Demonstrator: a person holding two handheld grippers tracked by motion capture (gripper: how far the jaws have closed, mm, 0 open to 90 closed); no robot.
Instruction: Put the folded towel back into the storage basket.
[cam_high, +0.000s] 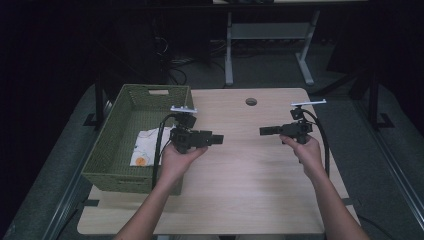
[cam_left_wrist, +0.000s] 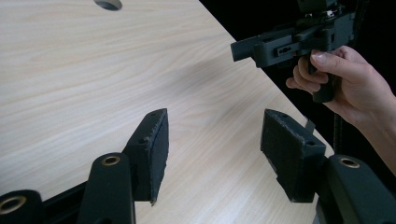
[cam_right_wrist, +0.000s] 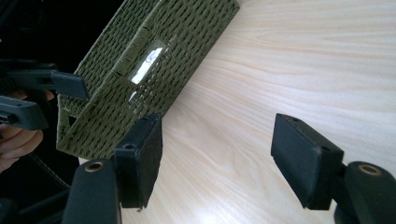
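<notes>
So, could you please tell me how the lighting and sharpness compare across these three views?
High view: dim, with a black surround beyond the table. Left gripper view: brighter, sharp on the pads, with a soft shadow on the wood. Right gripper view: glare washes out the tabletop, and white cloth shows through the basket handle slot.

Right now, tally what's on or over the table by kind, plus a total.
Green woven basket: 1
White printed cloth lying in the basket: 1
Handheld tools: 2, the left tool and the right tool, both open with nothing between the jaws
Total: 4
</notes>
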